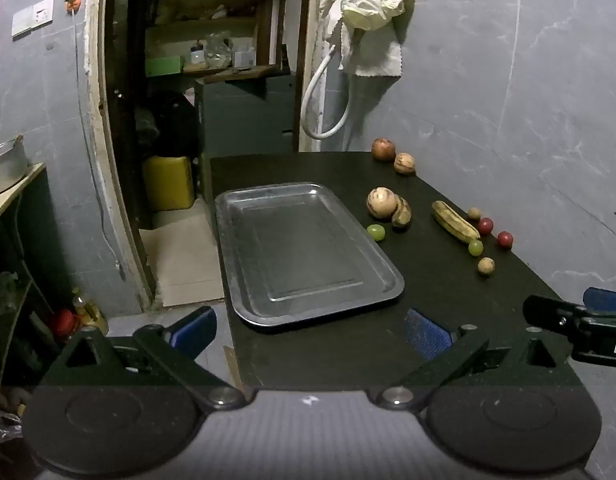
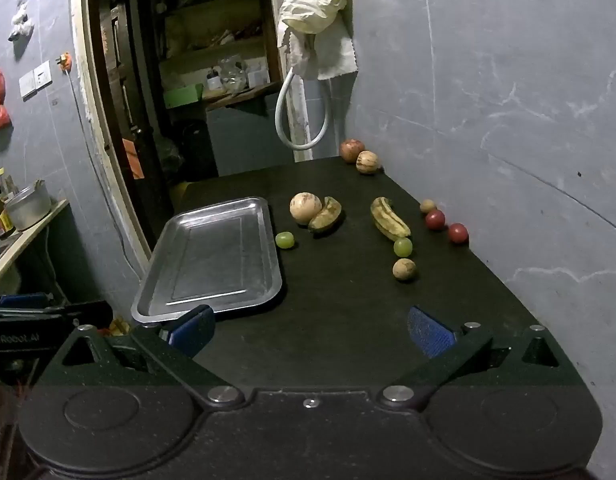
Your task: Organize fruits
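Observation:
An empty metal tray (image 1: 308,252) (image 2: 212,260) lies on the black table (image 1: 427,312) (image 2: 339,300). Right of it, fruit is scattered: a tan round fruit (image 1: 381,203) (image 2: 305,208) against a spotted banana (image 1: 401,212) (image 2: 325,215), a second banana (image 1: 455,222) (image 2: 389,219), green grapes (image 1: 375,232) (image 2: 285,240), two red fruits (image 1: 485,226) (image 2: 435,219), small tan balls (image 1: 486,266) (image 2: 404,269), and two round fruits at the far edge (image 1: 383,149) (image 2: 351,150). My left gripper (image 1: 308,334) stands open before the tray's near edge. My right gripper (image 2: 309,332) is open over bare table, holding nothing.
A grey wall (image 2: 507,120) runs along the table's right side. A doorway (image 1: 212,80) with shelves and a yellow jerrycan (image 1: 168,182) opens behind the tray. A cloth and white hose (image 1: 367,8) hang on the wall. A counter with a pot (image 2: 28,206) stands left.

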### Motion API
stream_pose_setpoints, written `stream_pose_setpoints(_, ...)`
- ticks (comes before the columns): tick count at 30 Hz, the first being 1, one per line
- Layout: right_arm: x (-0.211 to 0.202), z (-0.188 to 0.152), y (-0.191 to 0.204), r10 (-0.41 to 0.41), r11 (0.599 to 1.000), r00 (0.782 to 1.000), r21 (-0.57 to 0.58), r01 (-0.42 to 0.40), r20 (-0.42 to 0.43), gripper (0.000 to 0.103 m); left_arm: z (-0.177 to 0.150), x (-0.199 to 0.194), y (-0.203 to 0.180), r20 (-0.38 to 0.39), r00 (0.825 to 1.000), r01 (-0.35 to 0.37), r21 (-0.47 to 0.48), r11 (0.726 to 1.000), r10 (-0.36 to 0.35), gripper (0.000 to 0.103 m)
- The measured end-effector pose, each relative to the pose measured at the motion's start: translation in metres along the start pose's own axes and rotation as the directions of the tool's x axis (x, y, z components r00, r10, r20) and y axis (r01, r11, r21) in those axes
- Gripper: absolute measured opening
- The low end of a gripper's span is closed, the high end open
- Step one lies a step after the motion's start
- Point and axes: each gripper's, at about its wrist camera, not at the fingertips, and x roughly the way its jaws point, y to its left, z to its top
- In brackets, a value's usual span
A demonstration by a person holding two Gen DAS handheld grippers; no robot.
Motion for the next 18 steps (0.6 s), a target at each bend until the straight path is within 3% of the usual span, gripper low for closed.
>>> stream_pose_setpoints(18,-0.0013,-0.0037,-0.007,0.005,1.0,1.0,0.009,-0.005,0.004,0.102,-0.0071,0.0004,-0.0061,-0.021,1.0,-0.006,0.005,1.0,0.006,0.102)
